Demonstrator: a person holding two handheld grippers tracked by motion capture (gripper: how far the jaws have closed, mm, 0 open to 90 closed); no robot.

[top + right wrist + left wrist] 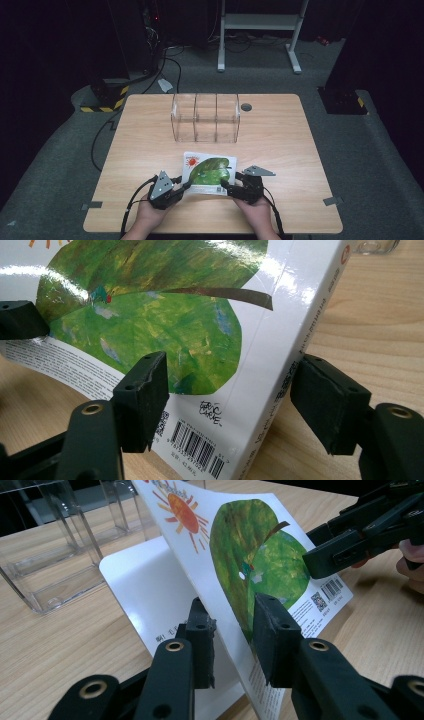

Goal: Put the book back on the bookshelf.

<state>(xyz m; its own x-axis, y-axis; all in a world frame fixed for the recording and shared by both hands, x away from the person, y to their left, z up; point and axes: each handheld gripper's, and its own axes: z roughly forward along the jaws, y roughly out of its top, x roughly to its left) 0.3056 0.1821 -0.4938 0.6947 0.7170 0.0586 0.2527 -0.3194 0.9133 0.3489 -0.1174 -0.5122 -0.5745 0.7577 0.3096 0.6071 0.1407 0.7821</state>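
A picture book (210, 170) with a green leaf and an orange sun on its white cover lies near the table's front edge. In the left gripper view its cover (250, 545) is lifted off the white first page (145, 590). My left gripper (232, 615) is open, its jaws on either side of the raised cover's edge. My right gripper (235, 375) is open too and straddles the book's spine corner (280, 365) by the barcode. From above, the left gripper (184, 186) and right gripper (226, 184) flank the book's near edge.
A clear plastic organizer (205, 117) with three compartments stands behind the book at mid-table. A round grommet hole (246, 107) sits to its right. Bare wooden table (280, 135) lies on both sides. Cables and a metal stand (260, 25) are on the floor beyond.
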